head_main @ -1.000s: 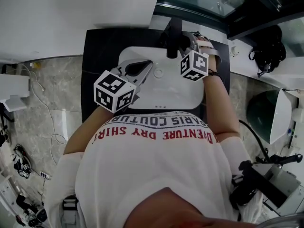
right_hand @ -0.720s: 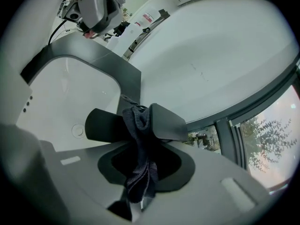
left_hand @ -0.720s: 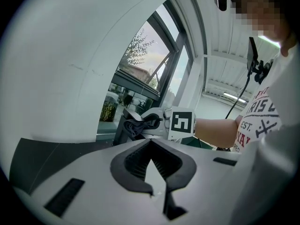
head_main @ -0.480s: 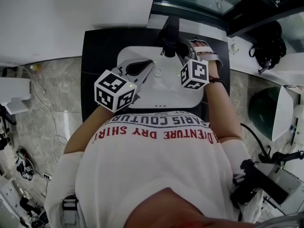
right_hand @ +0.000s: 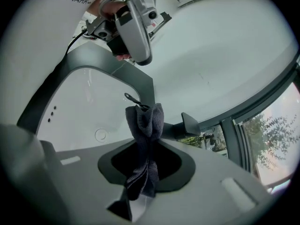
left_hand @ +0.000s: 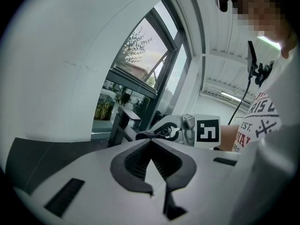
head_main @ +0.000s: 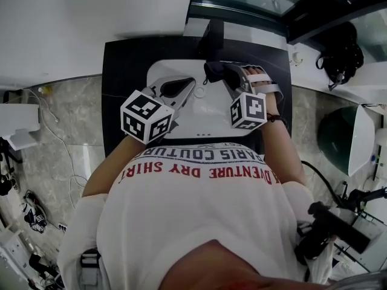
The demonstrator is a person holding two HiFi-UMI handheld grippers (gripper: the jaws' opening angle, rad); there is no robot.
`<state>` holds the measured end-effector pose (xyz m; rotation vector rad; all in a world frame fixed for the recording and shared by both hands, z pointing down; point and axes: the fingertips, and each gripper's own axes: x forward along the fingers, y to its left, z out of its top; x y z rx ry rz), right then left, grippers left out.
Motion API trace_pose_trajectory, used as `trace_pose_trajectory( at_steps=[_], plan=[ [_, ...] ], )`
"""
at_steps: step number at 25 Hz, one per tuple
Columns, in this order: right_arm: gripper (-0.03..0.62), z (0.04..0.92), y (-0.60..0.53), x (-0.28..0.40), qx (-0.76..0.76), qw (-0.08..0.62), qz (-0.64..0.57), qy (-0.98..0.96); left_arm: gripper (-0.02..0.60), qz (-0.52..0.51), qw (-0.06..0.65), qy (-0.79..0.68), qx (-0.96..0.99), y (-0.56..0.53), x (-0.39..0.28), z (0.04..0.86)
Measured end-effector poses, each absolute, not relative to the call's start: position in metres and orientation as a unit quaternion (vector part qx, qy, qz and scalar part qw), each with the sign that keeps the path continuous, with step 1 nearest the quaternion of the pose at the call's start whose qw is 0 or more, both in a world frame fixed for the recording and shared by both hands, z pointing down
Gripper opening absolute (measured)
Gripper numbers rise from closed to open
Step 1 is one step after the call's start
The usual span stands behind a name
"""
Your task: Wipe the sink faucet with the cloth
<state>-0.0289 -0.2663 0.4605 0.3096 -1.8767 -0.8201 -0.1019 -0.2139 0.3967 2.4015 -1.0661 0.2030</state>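
Charcoal cloth is off the faucet now. A second ago my right claw had it up against the spout. It has since drawn back toward me and hangs over the white sink, jaws clamped tight on the bunched fabric. Left claw hasn't budged, pinched closed on nothing above the basin's left side. That reads as one pass finished, though from up here I can't quite judge how much of the spout got touched, so I'd expect another stroke.
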Motion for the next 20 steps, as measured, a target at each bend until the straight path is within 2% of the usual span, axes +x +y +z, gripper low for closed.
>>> trace_pose_trajectory(
  at_steps=[4, 20],
  plan=[
    [0.077, 0.442, -0.282, -0.027, 0.16, 0.494, -0.333, -0.787, 0.002, 0.075, 0.25, -0.392, 0.882, -0.214, -0.104, 0.396],
    [0.077, 0.459, -0.352, -0.045, 0.189, 0.521, -0.295, -0.779, 0.002, 0.071, 0.26, -0.403, 0.875, -0.218, -0.116, 0.403]
  ],
)
